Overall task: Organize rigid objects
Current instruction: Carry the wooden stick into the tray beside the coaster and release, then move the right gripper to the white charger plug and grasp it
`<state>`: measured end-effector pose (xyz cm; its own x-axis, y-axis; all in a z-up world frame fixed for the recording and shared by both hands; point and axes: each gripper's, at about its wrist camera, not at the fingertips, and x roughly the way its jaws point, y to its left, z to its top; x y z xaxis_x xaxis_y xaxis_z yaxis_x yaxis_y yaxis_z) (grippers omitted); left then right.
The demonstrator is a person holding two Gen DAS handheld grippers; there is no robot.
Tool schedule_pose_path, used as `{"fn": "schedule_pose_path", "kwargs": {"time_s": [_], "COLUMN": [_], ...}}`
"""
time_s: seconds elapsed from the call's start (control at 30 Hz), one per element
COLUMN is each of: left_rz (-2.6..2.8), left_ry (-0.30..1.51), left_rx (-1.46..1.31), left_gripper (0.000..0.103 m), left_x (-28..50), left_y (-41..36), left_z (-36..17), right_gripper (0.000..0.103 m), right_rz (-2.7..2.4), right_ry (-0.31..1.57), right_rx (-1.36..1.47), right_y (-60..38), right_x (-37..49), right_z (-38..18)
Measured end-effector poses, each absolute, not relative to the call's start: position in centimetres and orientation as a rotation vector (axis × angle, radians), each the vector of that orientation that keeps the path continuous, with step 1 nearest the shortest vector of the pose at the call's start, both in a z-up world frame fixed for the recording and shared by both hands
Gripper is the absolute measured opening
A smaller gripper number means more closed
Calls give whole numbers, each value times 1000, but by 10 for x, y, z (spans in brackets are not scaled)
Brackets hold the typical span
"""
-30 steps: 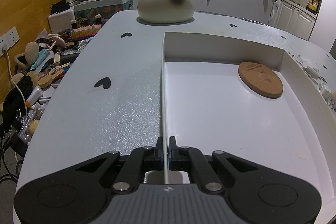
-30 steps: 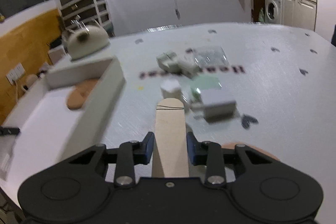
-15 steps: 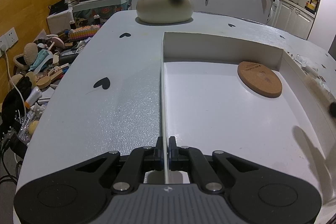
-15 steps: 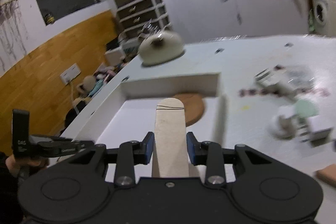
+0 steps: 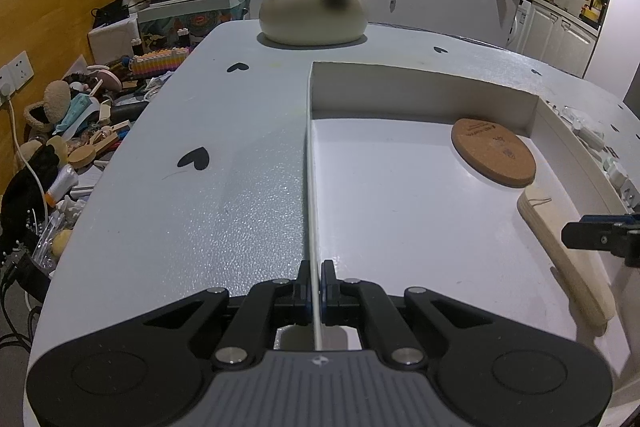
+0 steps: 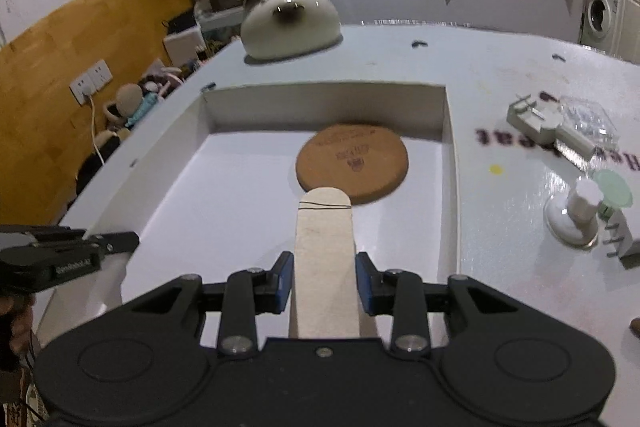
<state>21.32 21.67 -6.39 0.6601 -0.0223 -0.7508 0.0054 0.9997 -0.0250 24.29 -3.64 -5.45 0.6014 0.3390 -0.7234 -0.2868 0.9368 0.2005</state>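
A shallow white box lies on the grey table. My left gripper is shut on the thin left wall of the box near its front corner. A round cork coaster lies flat at the back right of the box. My right gripper hangs over the box's right side with a pale wooden stick between its jaws. The jaws are opening, and a thin gap shows at each pad. The stick slopes down onto the box floor, its rounded tip at the coaster.
A cat-shaped ceramic pot stands on the table behind the box. Right of the box lie white plug adapters, a clear packet and a white knob on a clear base. Clutter fills the floor past the table's left edge.
My right gripper swung left with the stick, from over the small items on the table to over the box. The stick's tip now reaches the coaster. The left gripper stayed put.
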Motion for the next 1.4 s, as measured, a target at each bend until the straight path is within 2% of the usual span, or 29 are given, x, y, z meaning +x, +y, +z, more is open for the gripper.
{"fn": "schedule_pose_path", "kwargs": {"time_s": [0.13,0.4,0.6,0.73,0.87,1.07,1.4], "left_rz": [-16,-16,-16,-15,-13,-12,-12], "left_ry": [850,850,850,850,850,852,856], "left_rx": [-21,-18,-19,-20,-22,-22,-21], "left_gripper": [2,2,2,2,2,2,2], "left_x": [213,214,214,214,213,213,213], "left_y": [217,216,217,217,218,219,219], "left_z": [-64,-64,-64,-64,-65,-65,-66], "right_gripper": [46,52,68,89,98,103,103], "right_rz": [377,389,402,432,454,444,311], "right_ry": [847,860,822,763,714,635,585], "right_rx": [60,75,78,74,50,26,1], "right_y": [-37,-44,-50,-54,-60,-76,-129], "right_x": [240,232,225,215,207,194,182], "right_z": [-53,-51,-43,-31,-20,-5,-8]}}
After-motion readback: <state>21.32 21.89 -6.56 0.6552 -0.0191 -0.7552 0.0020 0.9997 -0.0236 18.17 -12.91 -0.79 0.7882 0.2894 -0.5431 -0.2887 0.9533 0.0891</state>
